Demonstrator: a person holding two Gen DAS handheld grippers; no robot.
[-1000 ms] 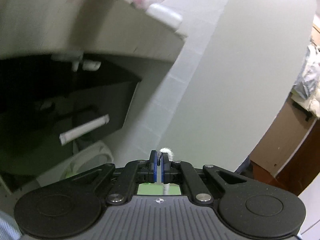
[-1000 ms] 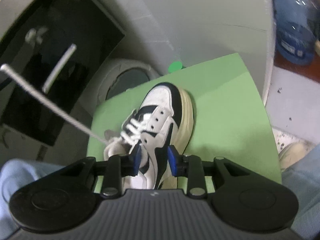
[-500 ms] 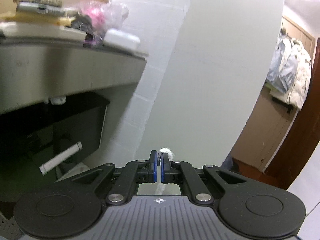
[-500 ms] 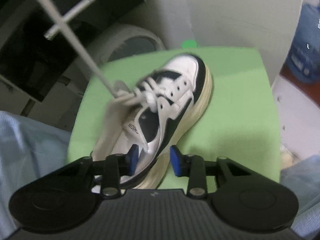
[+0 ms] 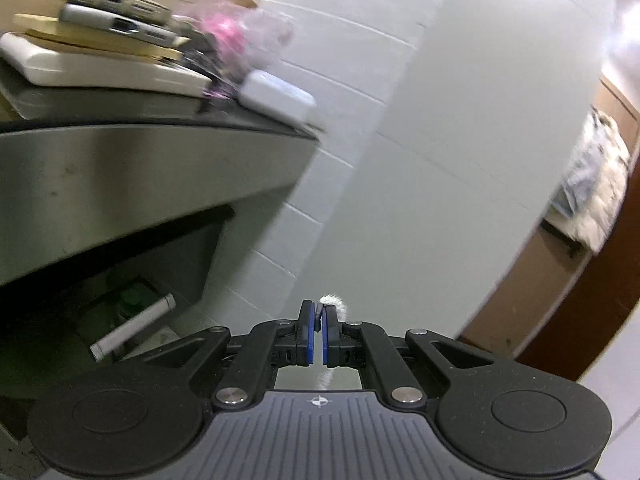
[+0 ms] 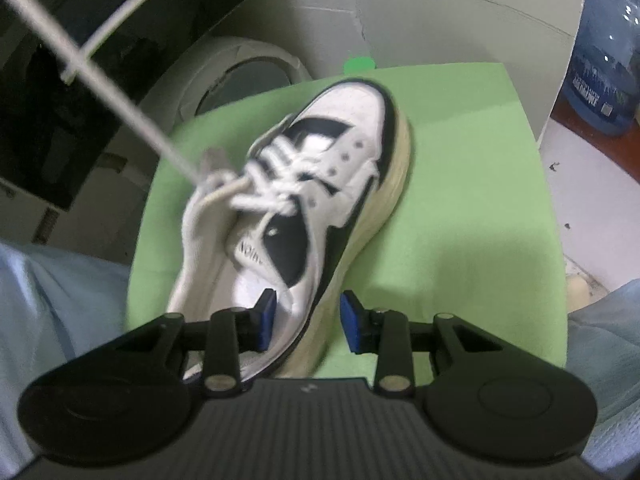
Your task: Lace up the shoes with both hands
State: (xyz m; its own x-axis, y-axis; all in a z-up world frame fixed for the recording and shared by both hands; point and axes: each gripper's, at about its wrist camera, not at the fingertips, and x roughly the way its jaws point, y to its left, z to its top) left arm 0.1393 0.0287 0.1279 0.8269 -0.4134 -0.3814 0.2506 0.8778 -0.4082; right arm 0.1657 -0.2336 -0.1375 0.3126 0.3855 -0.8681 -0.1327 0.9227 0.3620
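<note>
The left gripper has its two blue-padded fingers pressed nearly together on the white shoelace, whose frayed tip pokes out just above the pads while the rest of it drops away below them. This gripper points away from the shoe, toward a pale tiled wall and a metal counter on which a stack of phones and a small white case rest. In the right wrist view, the same lace runs taut as a straight line from the upper left corner down to the eyelets of a white and black sneaker, where it joins the crossed lacing over the tongue. The sneaker lies on a green mat, toe pointing away from the camera, its cream sole turned to the right. The right gripper hangs low over the heel end of the shoe with its fingers spread wide and nothing between them; the left pad sits in front of the heel collar and the right pad in front of the mat beside the sole, though contact cannot be judged. Light blue trouser legs of the person frame the mat on both sides, and a blue water bottle stands at the upper right.
</note>
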